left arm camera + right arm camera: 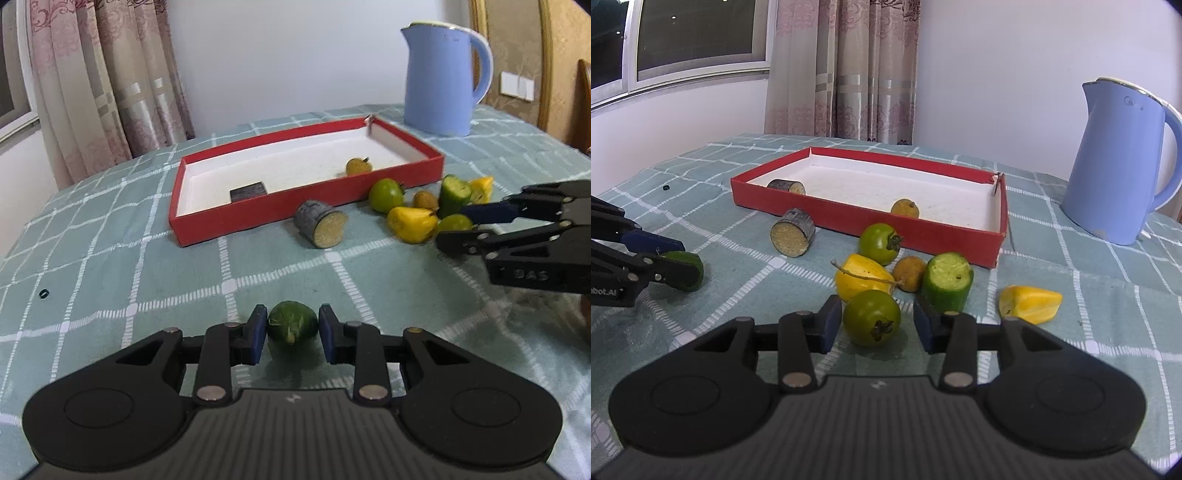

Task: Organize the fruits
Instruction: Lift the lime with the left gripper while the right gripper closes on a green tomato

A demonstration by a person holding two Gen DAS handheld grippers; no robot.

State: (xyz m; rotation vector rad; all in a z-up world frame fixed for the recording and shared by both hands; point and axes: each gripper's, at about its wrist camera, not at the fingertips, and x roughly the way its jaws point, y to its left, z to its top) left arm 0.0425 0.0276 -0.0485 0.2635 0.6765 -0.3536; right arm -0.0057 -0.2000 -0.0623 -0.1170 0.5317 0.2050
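My left gripper (292, 328) is shut on a dark green cucumber end (291, 324) low over the checked cloth, and the right wrist view shows that grip at the left (685, 260). My right gripper (873, 325) stands open around a green tomato (871, 317), with a gap at each pad. Behind the tomato lie a yellow pear (862, 277), a brown round fruit (909, 273), a cut cucumber piece (947, 282), another green tomato (878, 243) and a yellow wedge (1030, 304). The red box (306, 206) holds a brown fruit (357, 166) and a grey log slice (248, 192).
A second log slice (321, 229) lies on the cloth just in front of the box. A blue kettle (439, 77) stands behind the box at the right. Curtains and a wall close off the far side of the table.
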